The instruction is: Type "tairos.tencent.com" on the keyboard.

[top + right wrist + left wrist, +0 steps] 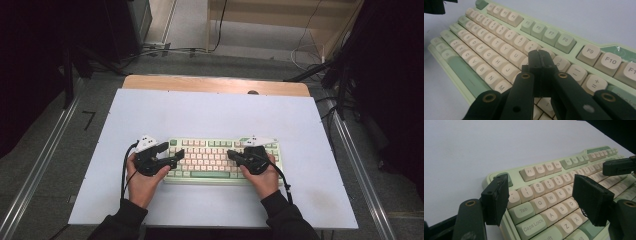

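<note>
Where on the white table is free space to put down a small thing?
The white table is bare between the keyboard and the far wooden edge, also at both sides. Crowded: the keyboard ends, under the left gripper and right gripper.

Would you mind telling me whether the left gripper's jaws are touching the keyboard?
Cannot tell. In the left gripper view the left gripper has its jaws wide open above the keyboard, but neither contact nor a gap shows plainly.

The high view looked forward and down on the whole table from above. Each gripper view sat close and low over the keyboard, facing inward from opposite ends; all three shared its keys.
</note>
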Tool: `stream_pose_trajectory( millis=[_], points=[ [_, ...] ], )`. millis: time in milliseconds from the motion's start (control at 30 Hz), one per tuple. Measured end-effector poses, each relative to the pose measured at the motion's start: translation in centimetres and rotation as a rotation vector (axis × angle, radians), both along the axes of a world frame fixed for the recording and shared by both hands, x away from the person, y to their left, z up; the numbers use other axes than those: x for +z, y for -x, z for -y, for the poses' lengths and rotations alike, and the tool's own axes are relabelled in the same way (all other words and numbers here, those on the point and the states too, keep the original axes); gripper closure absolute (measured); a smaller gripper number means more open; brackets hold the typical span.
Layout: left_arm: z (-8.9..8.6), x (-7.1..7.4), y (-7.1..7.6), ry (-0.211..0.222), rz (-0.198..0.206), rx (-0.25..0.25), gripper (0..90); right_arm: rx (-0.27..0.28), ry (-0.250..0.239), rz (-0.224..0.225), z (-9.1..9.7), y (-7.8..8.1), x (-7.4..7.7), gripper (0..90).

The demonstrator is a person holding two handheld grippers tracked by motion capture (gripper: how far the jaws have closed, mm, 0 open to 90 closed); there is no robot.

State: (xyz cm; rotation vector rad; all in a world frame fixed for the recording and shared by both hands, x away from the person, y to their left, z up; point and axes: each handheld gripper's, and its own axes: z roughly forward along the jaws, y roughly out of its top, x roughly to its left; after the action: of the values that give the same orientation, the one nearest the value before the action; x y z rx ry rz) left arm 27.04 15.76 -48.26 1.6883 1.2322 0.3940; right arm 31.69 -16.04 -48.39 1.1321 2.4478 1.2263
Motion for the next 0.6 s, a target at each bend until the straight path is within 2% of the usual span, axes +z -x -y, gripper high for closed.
stream_pose_trajectory(
  millis=[600],
  points=[
    [0.13,-0.12,-0.01,-0.004,-0.006,-0.003,30.2,-0.015,0.010,-0.004,0.03,-0.32,-0.20,87.8]
  ],
)
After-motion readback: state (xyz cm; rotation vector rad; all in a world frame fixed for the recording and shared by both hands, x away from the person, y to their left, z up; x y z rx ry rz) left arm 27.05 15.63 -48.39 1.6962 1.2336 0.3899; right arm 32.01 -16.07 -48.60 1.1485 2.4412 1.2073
